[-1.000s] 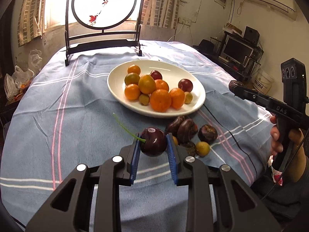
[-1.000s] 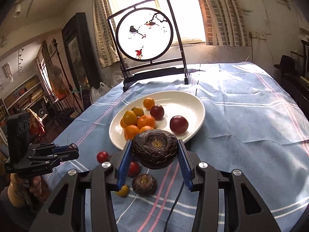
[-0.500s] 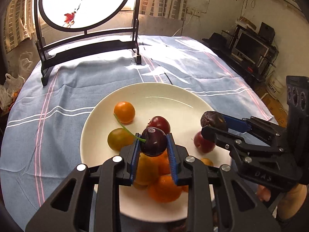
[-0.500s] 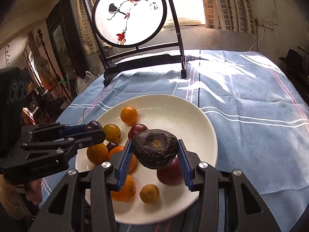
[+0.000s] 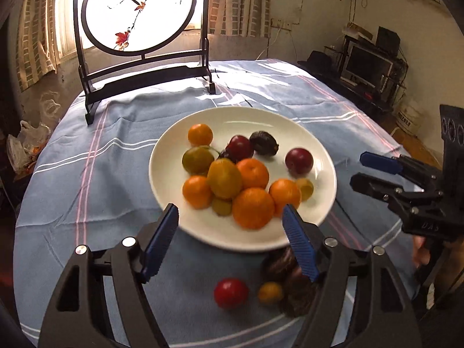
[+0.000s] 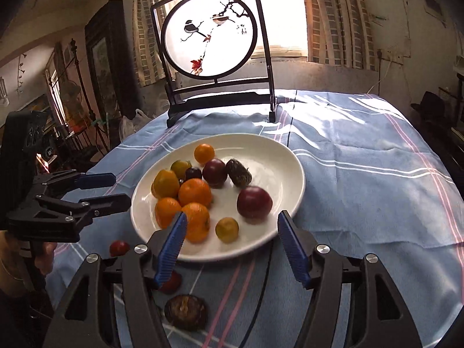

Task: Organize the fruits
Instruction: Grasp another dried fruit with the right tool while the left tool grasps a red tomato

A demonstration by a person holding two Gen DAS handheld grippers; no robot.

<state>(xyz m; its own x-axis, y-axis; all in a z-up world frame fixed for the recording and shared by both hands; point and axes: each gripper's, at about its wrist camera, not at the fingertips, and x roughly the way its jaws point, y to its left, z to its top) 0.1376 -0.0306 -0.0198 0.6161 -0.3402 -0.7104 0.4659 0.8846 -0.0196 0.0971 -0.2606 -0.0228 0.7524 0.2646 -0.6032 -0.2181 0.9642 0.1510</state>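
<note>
A white plate [image 5: 324, 156] [image 6: 278, 156] on the blue cloth holds several oranges, plums, a dark cherry [image 5: 225, 154] [image 6: 193, 173] and a dark wrinkled fruit [image 5: 264, 143] [image 6: 238, 172]. My left gripper [image 5: 232, 223] is open and empty, above the plate's near rim. My right gripper [image 6: 230, 226] is open and empty, above the plate's near edge; it also shows at the right of the left wrist view [image 5: 368, 171]. On the cloth near me lie a red fruit [image 5: 231, 293] [image 6: 119, 248], a small yellow fruit [image 5: 270, 292] and dark wrinkled fruits [image 5: 282, 264] [image 6: 186, 311].
A black-framed round screen with painted birds [image 5: 139, 11] [image 6: 208, 37] stands at the table's far side. A black cable [image 6: 262, 287] runs over the cloth beneath my right gripper. Shelves with a monitor [image 5: 368, 66] stand beyond the table's right edge.
Both grippers have opened and drawn back from the plate. The cherry and the dark wrinkled fruit they held now lie on the plate.
</note>
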